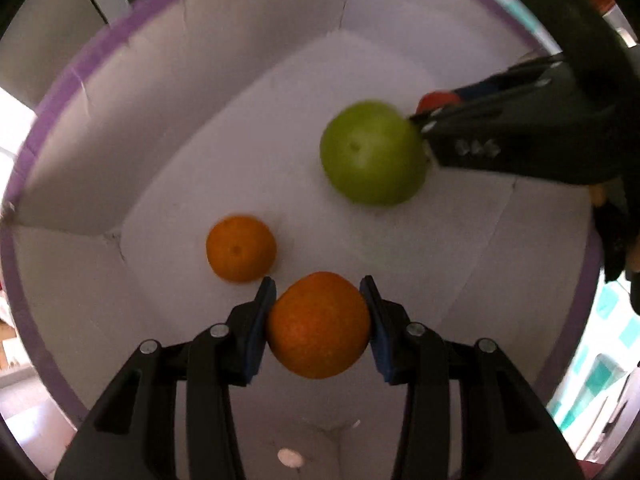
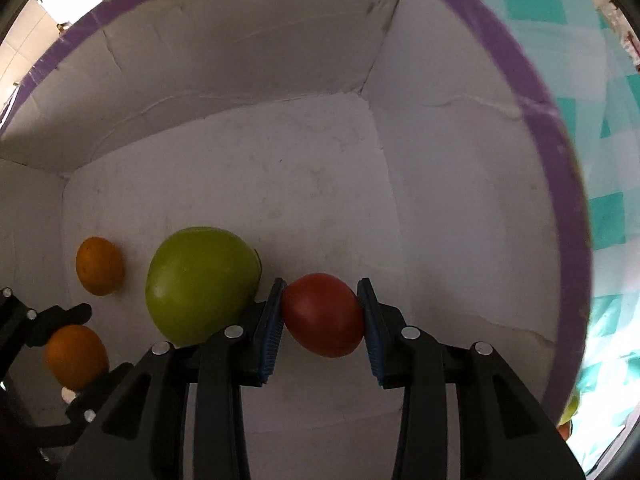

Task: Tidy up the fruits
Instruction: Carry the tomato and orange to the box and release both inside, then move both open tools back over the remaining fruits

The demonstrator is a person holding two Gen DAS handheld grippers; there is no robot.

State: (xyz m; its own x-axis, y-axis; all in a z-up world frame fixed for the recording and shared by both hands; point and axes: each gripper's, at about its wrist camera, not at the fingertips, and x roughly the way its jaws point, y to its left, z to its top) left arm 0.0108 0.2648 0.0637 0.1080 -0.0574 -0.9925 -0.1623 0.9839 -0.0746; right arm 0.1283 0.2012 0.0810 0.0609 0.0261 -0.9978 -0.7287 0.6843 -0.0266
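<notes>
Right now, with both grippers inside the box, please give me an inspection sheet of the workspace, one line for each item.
Surface: white cardboard box with purple rim, floor scuffed.
Job's things: small loose orange mandarin and large green apple lie on the box floor; second orange mandarin and red tomato-like fruit are held.
Clutter: nothing seen.
Grippers: left gripper shut on the second mandarin; right gripper shut on the red fruit, beside the apple.
Cables: nothing seen.
Surroundings: teal and white checked cloth outside the box.
</notes>
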